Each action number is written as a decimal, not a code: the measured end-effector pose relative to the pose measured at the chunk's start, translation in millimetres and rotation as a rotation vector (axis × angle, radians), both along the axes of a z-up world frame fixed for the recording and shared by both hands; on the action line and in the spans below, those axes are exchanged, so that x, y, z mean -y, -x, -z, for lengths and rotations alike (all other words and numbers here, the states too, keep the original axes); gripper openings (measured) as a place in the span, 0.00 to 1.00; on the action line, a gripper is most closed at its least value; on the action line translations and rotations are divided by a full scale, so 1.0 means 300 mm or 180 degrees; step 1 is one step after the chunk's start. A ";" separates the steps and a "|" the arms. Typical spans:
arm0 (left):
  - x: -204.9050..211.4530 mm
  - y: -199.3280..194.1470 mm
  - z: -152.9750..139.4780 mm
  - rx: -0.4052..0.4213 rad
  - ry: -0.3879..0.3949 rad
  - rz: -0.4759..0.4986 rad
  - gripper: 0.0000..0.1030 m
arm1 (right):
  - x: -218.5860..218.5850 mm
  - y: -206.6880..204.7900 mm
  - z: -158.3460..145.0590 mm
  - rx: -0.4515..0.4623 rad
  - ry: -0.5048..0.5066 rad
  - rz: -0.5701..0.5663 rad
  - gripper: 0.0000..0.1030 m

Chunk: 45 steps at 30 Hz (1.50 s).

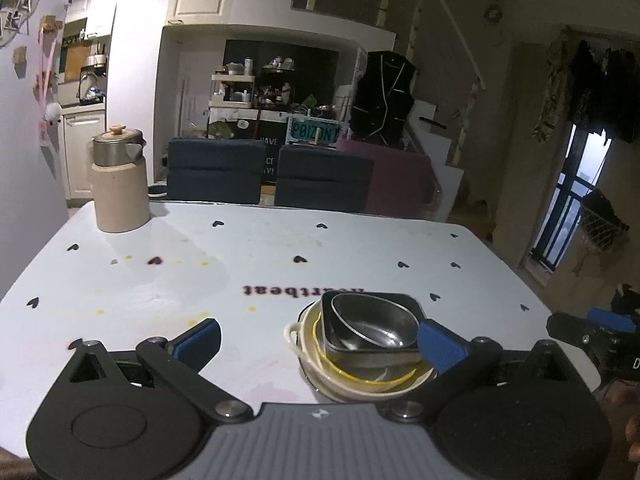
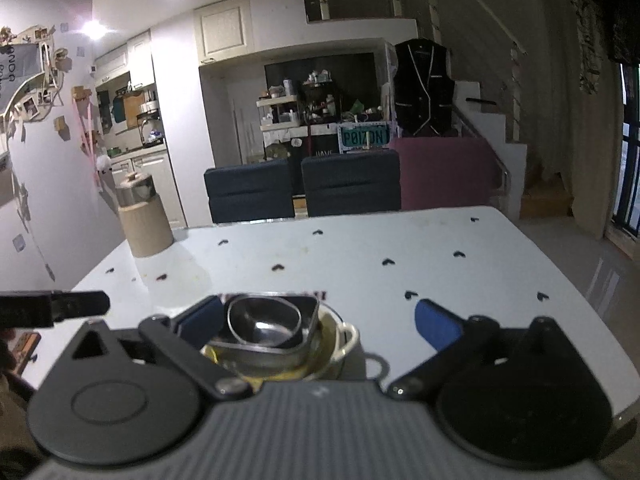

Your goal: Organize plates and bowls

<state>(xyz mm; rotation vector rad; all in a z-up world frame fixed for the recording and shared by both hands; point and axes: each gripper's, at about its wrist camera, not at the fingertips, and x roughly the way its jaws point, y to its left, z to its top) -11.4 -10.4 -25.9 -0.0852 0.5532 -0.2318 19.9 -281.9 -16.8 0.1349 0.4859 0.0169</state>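
A stack of dishes stands on the white table [image 1: 240, 256] near its front. At the bottom is a cream bowl [image 1: 308, 344] with small handles and a yellow rim. In it sits a dark square metal dish [image 1: 408, 304], with a round steel bowl [image 1: 372, 324] tilted inside. My left gripper [image 1: 320, 340] is open, and its right blue pad [image 1: 440, 344] is beside the stack. In the right wrist view my right gripper [image 2: 318, 322] is open, with the cream bowl [image 2: 344, 340], square dish [image 2: 308, 320] and steel bowl [image 2: 264, 324] by its left finger. Neither gripper holds anything.
A beige jug with a steel lid [image 1: 120, 184] stands at the table's far left corner. Two dark blue chairs [image 1: 214, 170] and a maroon seat [image 1: 400, 176] line the far edge. The other gripper shows at the right edge [image 1: 592, 332].
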 end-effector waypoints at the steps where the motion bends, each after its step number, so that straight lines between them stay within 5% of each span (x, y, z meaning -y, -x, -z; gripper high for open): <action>1: -0.001 0.009 0.004 0.0010 -0.0003 0.0015 1.00 | -0.002 0.007 0.006 -0.0011 0.0016 0.0010 1.00; 9: 0.011 0.092 0.049 0.0164 -0.0206 0.0067 1.00 | -0.012 0.035 0.047 -0.0107 0.0159 0.0046 1.00; 29: 0.016 0.136 0.162 0.0000 -0.0447 -0.0016 1.00 | -0.005 0.089 0.125 -0.0240 0.0256 -0.0009 1.00; 45: 0.013 0.142 0.177 -0.0011 -0.0438 -0.0042 1.00 | 0.002 0.094 0.133 -0.0182 0.0322 -0.0031 1.00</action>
